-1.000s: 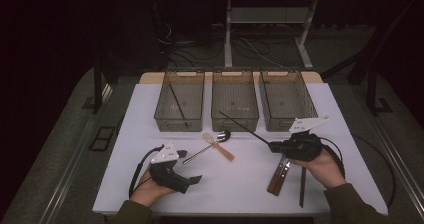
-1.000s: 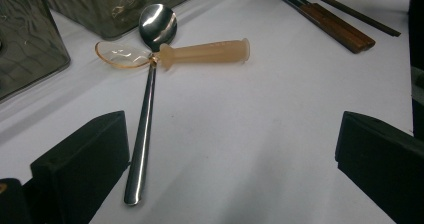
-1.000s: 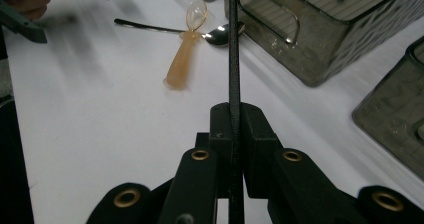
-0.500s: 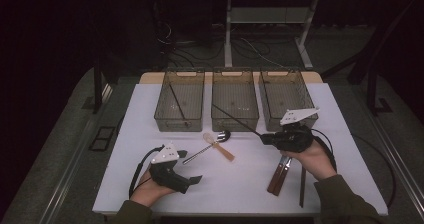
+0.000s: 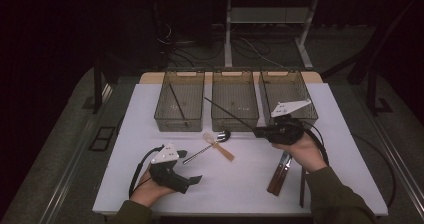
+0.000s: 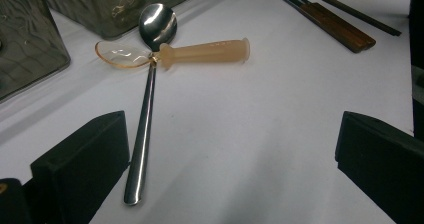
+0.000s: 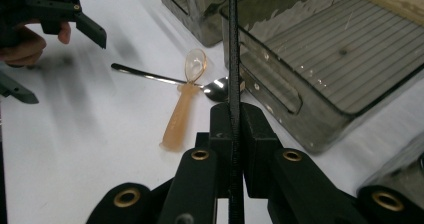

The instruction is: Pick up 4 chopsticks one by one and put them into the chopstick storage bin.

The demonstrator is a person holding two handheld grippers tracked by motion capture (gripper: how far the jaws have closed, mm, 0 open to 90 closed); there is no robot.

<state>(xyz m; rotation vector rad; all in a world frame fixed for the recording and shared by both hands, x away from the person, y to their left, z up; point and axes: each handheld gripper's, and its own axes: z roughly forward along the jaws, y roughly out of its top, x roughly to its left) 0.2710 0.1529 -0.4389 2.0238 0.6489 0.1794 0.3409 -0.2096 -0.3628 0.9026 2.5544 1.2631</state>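
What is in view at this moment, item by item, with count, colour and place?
Bins: three, smoky clear, in a row at the table's far edge.
Chopstick in left bin: one, dark.
Held chopstick: one, black, clamped in the right tool, pointing over the middle bin.
Metal spoon: one, silver, mid-table.
Plastic spoon: one, amber, crossing the metal spoon.
Wood-handled utensils: brown, near right.
Chopstick on table: one, dark, beside them.
Table: white.
Left tool: black, open, resting near left.
Right tool: black, shut on the chopstick.
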